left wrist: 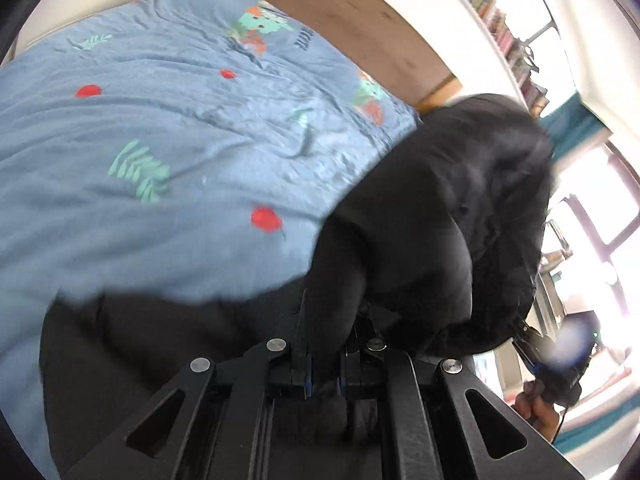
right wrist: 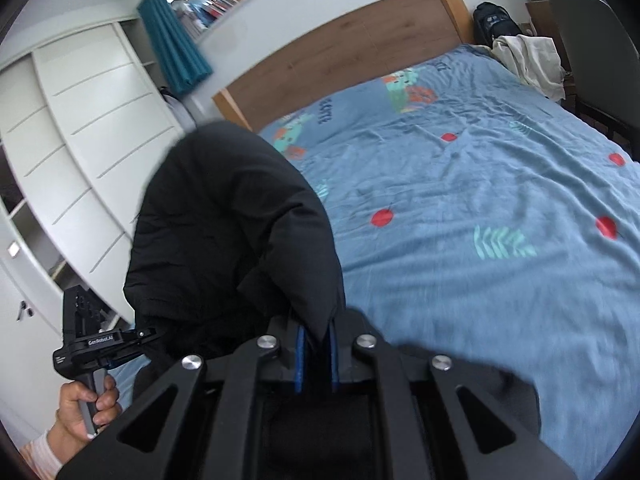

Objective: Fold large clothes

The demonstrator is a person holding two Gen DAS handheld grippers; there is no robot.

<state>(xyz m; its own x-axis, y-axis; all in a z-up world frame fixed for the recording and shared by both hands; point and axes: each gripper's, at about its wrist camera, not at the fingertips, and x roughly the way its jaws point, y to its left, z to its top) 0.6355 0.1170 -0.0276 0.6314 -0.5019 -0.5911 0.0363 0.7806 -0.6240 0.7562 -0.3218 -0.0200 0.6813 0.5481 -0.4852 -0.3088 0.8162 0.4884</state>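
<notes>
A large black garment (left wrist: 440, 208) hangs lifted above the bed, held between both grippers. My left gripper (left wrist: 326, 344) is shut on a fold of the black garment at the lower middle of the left wrist view. My right gripper (right wrist: 316, 340) is shut on another edge of the black garment (right wrist: 224, 224), which bulges up to its left. The left gripper (right wrist: 92, 340) and the hand holding it show at the lower left of the right wrist view. The right gripper (left wrist: 560, 364) shows blurred at the right of the left wrist view. More black cloth trails below the jaws.
The bed has a blue cover (right wrist: 480, 208) with red dots and green leaves, and a wooden headboard (right wrist: 344, 64). White wardrobe doors (right wrist: 80, 152) stand to the left. A chair (right wrist: 592, 60) with pale clothes (right wrist: 528, 60) stands at the far right. Windows (left wrist: 600, 208) are bright.
</notes>
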